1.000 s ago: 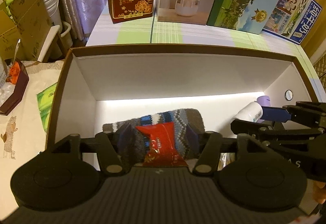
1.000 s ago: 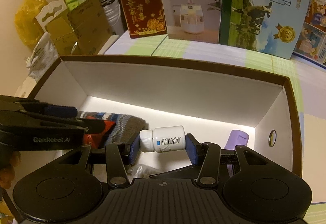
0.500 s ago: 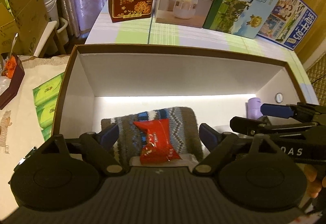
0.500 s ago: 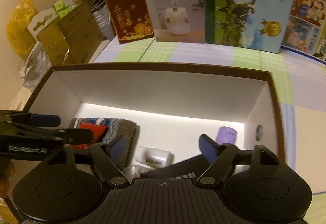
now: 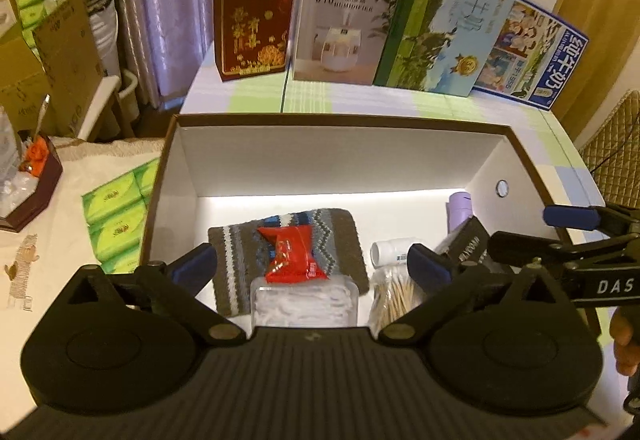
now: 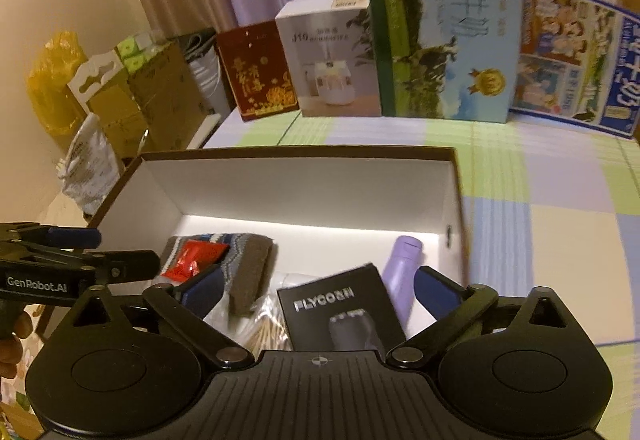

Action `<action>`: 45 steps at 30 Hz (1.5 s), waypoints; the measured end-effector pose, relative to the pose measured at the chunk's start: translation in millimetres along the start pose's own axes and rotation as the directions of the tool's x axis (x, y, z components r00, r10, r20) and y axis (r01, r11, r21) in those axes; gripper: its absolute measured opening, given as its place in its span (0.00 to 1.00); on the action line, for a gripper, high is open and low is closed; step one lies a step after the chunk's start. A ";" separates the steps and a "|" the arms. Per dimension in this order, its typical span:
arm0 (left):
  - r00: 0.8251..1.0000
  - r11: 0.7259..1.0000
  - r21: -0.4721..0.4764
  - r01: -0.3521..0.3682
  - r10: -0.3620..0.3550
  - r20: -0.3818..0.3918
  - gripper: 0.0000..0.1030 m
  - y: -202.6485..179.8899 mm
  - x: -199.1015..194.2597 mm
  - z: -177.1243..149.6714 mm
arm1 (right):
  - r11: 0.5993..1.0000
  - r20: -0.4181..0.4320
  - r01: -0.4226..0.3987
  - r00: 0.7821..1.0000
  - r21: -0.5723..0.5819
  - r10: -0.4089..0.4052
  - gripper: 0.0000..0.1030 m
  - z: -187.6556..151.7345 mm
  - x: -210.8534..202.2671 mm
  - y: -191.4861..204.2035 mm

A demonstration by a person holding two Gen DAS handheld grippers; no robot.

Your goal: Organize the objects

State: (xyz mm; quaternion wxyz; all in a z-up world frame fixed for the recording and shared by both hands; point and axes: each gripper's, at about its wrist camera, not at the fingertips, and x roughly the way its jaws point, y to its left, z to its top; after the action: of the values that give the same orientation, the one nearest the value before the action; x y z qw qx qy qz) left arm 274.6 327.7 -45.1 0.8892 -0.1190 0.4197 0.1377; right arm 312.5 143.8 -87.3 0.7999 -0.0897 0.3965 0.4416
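A brown box with white inside (image 5: 328, 167) (image 6: 304, 179) sits on the table. In it lie a knitted cloth (image 5: 332, 232) (image 6: 250, 256), a red packet (image 5: 294, 254) (image 6: 194, 258) on the cloth, a white pill bottle (image 5: 390, 252), a purple bottle (image 5: 459, 209) (image 6: 404, 272), a black FLYCO box (image 6: 340, 314) (image 5: 470, 244), a bag of toothpicks (image 5: 394, 298) (image 6: 266, 332) and a clear pack of cotton pads (image 5: 304, 300). My left gripper (image 5: 312, 266) is open and empty above the red packet. My right gripper (image 6: 318, 290) is open and empty above the black box.
Upright boxes stand along the table's back: a red one (image 5: 252, 35), a white humidifier box (image 5: 340, 27), a green milk carton (image 5: 448, 27), a blue one (image 5: 540, 55). Green tissue packs (image 5: 116, 215) lie left of the box. Cardboard boxes (image 6: 152, 107) stand at far left.
Both grippers opened and pulled back and up from the box. The red packet now lies on the knitted cloth and the white bottle lies in the box.
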 end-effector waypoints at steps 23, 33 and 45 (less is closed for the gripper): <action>0.995 0.998 -0.047 -0.051 0.054 0.083 0.99 -61.0 -99.5 -71.8 | 1.000 0.059 0.010 0.998 -0.003 -0.010 0.98 -64.8 -115.4 -12.5; 0.996 0.998 -0.036 -0.045 0.048 0.071 0.99 -113.3 -133.7 -111.3 | 0.999 0.063 0.017 0.998 0.028 -0.019 0.98 -106.3 -172.4 -37.2; 0.998 1.000 -0.002 -0.011 0.011 0.060 0.99 -177.7 -156.1 -152.4 | 0.995 0.064 0.067 0.995 0.079 -0.072 0.98 -158.3 -234.3 -76.4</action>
State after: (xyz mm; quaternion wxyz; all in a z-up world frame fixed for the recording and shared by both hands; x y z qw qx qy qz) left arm 131.9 89.3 -0.8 0.9005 -0.1131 0.3935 0.1463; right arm 214.8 -128.6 -41.9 0.8304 -0.0580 0.3830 0.4006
